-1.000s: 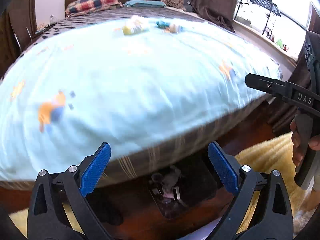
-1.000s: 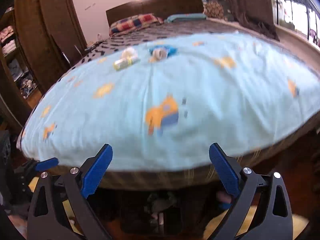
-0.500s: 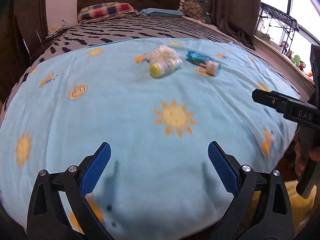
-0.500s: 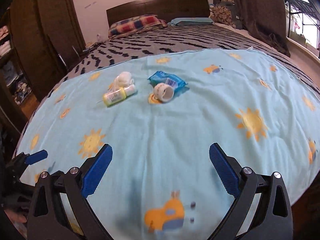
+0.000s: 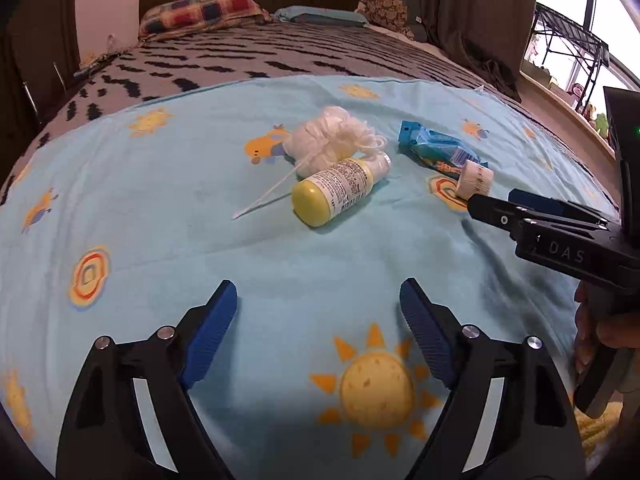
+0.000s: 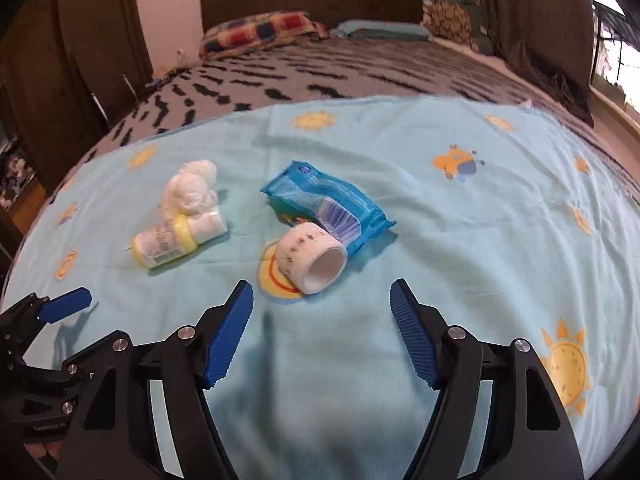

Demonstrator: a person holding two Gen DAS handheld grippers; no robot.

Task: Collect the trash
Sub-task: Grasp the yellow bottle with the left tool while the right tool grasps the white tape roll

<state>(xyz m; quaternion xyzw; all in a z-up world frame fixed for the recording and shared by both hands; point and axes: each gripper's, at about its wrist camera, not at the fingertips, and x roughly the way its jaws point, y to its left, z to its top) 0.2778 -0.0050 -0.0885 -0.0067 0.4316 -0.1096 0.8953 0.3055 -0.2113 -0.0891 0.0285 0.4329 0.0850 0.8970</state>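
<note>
Left gripper (image 5: 318, 320): jaws are closing, nothing is sitting between the blue pads, only bare cloth; it is hanging over the near part of the sheet, short of the trash
Right gripper (image 6: 322, 312): jaws are closing too, and they are gripping nothing; the tape roll is lying just ahead of the tips, apart from both pads
Blue sheet (image 5: 160, 220): it is lying spread over the bed, printed with suns and small planes, its near edge running out of both views
Yellow bottle (image 5: 340, 192): it is lying on its side mid-sheet, base toward the left camera; its label is too small to read
White mesh puff (image 5: 332, 136): it is touching the bottle's cap end from behind, a cord trailing off to the left; the right view is blurring it into a pale lump
Blue packet (image 6: 328, 204): it is lying flat to the right of the bottle, its print not legible
Tape roll (image 6: 314, 258): it is resting on its side against the packet's near corner, the open core facing the right camera; in the left view the right gripper's finger is cutting off its lower edge
Person's hand (image 5: 604, 344): only fingers on the right gripper's handle are showing at the frame edge
Headboard end: a checked pillow (image 5: 200, 12) is sitting far back, well apart from the trash
</note>
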